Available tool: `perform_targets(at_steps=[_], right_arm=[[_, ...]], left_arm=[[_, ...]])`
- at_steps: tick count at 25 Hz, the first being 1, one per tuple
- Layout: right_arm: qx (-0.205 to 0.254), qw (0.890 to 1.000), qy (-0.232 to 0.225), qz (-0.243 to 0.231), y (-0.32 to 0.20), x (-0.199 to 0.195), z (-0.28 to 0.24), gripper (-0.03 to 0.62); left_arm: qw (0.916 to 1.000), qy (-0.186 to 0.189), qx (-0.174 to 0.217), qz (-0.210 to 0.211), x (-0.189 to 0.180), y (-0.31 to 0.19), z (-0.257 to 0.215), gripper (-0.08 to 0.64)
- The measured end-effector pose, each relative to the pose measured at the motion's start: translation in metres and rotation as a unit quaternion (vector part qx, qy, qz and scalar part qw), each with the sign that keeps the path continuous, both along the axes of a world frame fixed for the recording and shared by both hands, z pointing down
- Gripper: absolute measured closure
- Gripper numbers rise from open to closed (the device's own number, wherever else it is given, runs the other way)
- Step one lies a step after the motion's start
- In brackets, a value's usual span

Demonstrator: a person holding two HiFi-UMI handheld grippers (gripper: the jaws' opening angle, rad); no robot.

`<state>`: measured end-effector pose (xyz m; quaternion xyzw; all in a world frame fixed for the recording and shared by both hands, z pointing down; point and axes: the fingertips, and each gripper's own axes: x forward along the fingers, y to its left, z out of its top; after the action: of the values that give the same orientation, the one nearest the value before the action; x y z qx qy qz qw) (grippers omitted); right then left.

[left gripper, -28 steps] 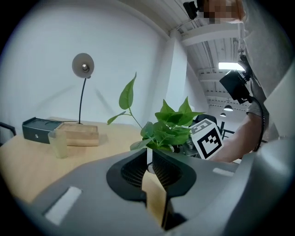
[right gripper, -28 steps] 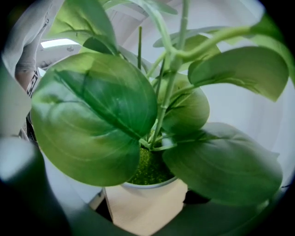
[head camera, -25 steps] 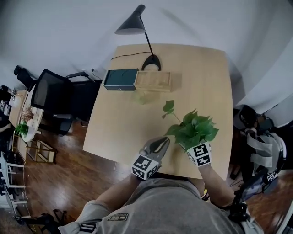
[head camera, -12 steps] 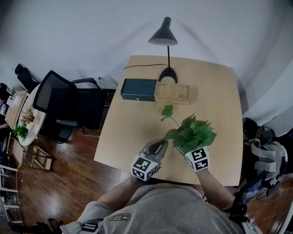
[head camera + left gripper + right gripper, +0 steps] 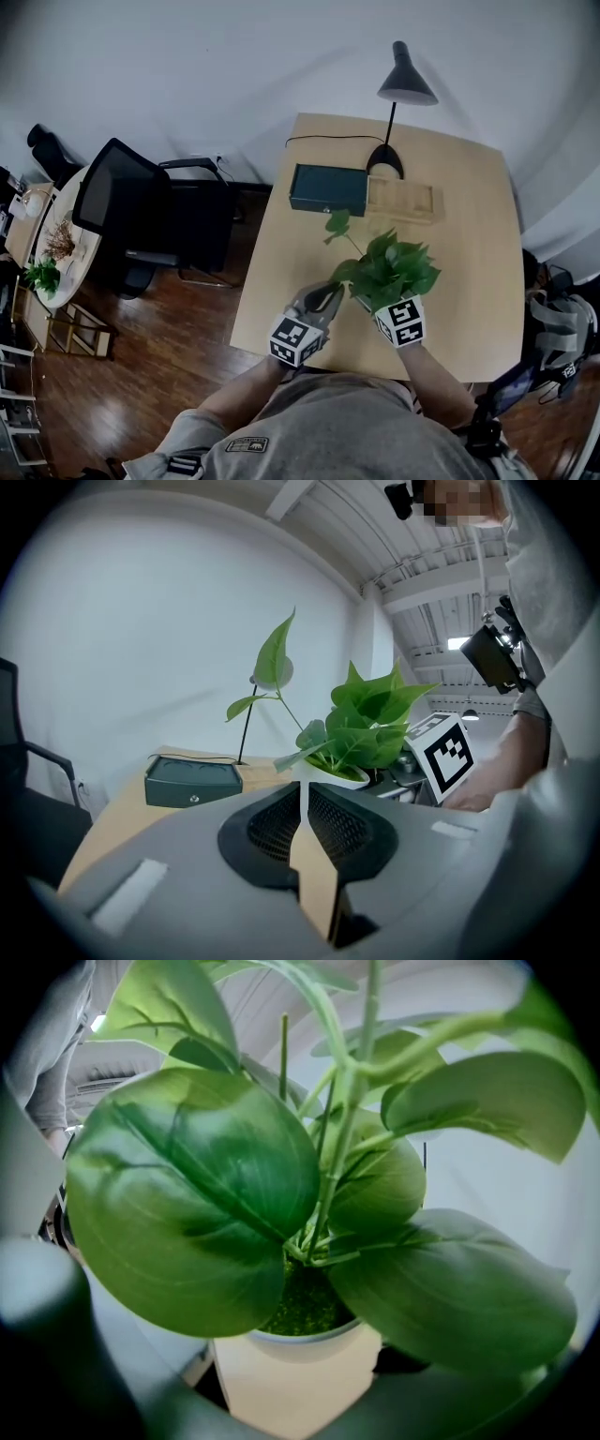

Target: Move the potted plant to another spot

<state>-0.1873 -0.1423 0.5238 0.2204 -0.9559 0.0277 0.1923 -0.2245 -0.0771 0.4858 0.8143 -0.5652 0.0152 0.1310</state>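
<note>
The potted plant (image 5: 389, 267) has broad green leaves and a white pot (image 5: 300, 1368). My right gripper (image 5: 373, 298) is shut on the pot, one jaw on each side of it, with its fingertips hidden under the leaves in the head view. Over the front middle of the wooden table (image 5: 473, 281) the plant stands upright; I cannot tell whether its base touches the top. My left gripper (image 5: 326, 292) hovers just left of the pot, shut and holding nothing. In the left gripper view the plant (image 5: 361, 724) rises right behind my closed left gripper (image 5: 302, 797).
A dark green box (image 5: 327, 189) and a pale wooden box (image 5: 403, 200) lie side by side at the table's far side. A black desk lamp (image 5: 403, 84) stands behind them. A black office chair (image 5: 141, 211) is left of the table, over wood floor.
The plant, held by my right gripper, has shifted left across the table, from its right part toward the middle. My left gripper has kept alongside it, still shut.
</note>
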Motion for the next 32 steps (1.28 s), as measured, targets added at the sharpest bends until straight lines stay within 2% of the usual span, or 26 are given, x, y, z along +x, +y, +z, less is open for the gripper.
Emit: perform_targets(at_steps=[7, 19, 32], right_arm=[[-0.010, 1.000, 0.002, -0.007, 0.008, -0.066, 0.010, 0.103], [-0.037, 0.996, 0.019, -0.075, 0.015, -0.167, 0.047, 0.103], [-0.063, 0.990, 0.046, -0.115, 0.021, -0.233, 0.116, 0.101]], left_arm=[[0.9998, 0.001, -0.013, -0.013, -0.064, 0.010, 0.010, 0.538], [0.9959, 0.012, -0.051, -0.074, -0.143, 0.021, 0.045, 0.538], [0.9864, 0.021, -0.112, -0.119, -0.185, 0.058, 0.089, 0.540]])
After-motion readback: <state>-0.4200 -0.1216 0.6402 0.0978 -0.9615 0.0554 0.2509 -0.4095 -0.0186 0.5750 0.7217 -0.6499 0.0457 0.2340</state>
